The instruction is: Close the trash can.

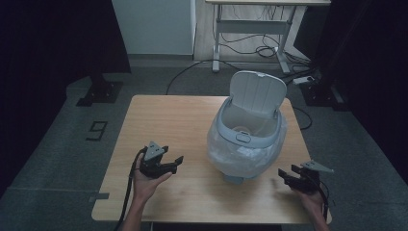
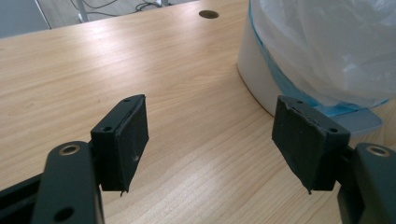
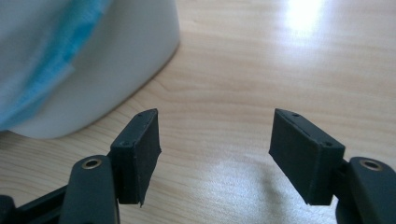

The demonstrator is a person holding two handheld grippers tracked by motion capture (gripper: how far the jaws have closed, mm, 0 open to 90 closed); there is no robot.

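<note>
While a person's two hands rest low over a wooden table [image 1: 159, 115], a white lidded bin [image 1: 248, 130] stands between them, toward the table's right half and nearer its far edge than its near one. Its flip lid [image 1: 257, 91] is tipped up and back, leaving the mouth uncovered, and a clear plastic liner [image 1: 228, 154] is folded out over the rim and hangs down around the body.

At the near-left part of the table, the left gripper [image 1: 175, 161] is held just above the wood, pointing toward the bin; its jaws are spread apart with nothing but bare tabletop between them. From the left gripper view, the bin's white base and a blue-edged fold of the liner [image 2: 327, 51] sit just beyond the jaw on the right, apart from it.

By the near-right corner, the right gripper [image 1: 284, 175] also points at the bin, jaws released and empty. Its own view shows the rounded white wall of the bin [image 3: 121, 60] ahead and to the left, near the pads [image 3: 137, 156] but not touching them.

A grey desk frame [image 1: 252, 29] with loose cables stands on the floor beyond the table.
</note>
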